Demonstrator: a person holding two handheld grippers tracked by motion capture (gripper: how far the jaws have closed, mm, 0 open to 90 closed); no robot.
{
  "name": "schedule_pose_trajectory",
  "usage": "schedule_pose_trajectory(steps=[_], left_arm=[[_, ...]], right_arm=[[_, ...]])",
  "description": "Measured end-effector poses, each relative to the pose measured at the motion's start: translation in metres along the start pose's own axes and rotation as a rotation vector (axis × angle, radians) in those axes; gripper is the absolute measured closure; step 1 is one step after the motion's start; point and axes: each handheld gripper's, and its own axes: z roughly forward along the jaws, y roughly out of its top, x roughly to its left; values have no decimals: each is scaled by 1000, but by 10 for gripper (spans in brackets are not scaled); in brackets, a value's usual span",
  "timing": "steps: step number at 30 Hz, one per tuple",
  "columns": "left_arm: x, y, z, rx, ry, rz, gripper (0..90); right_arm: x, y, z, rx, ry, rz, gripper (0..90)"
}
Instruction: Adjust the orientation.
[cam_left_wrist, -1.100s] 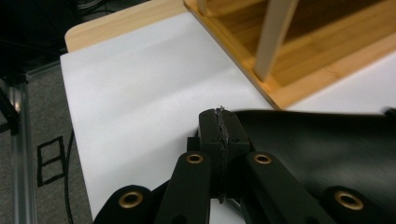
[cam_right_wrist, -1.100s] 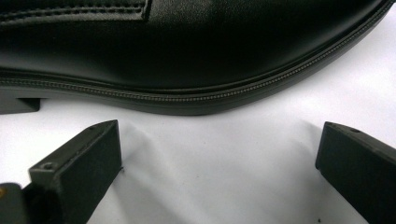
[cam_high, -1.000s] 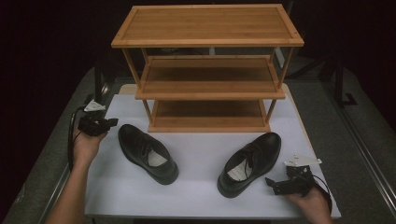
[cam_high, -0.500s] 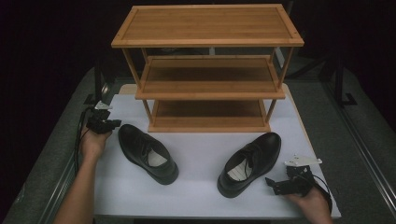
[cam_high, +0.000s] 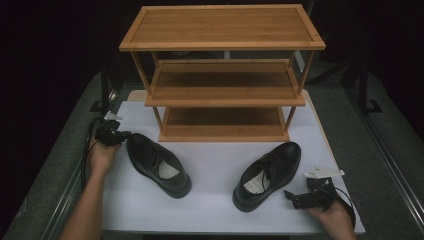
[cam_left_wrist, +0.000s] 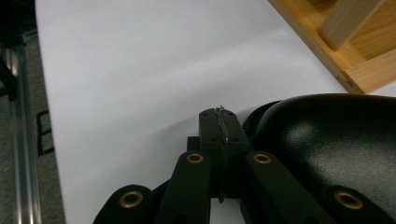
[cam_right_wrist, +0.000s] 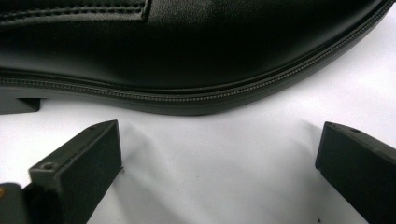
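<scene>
Two black leather shoes lie on the white table (cam_high: 215, 165) in front of a three-tier wooden rack (cam_high: 222, 75), whose shelves stand bare. The left shoe (cam_high: 157, 164) lies toe toward the rack's left foot, and the left gripper (cam_high: 120, 135) sits just beside that toe with its jaws pressed fully together, holding nothing (in the left gripper view the pads meet along one seam, the glossy toe cap right alongside). The right gripper (cam_high: 290, 196) rests on the table near the right shoe (cam_high: 267, 175), jaws spread wide and empty, facing the shoe's side. The risk on the left: closed jaws can only nudge the toe and skid the shoe away. On the right, a pinch on smooth, curved leather may slip off.
</scene>
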Motion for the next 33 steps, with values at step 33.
schedule_pose_trajectory(steps=[33], left_arm=[[-71,-3,-5,-33,-122,80,900]], right_arm=[[0,0,0,0,0,0,0]])
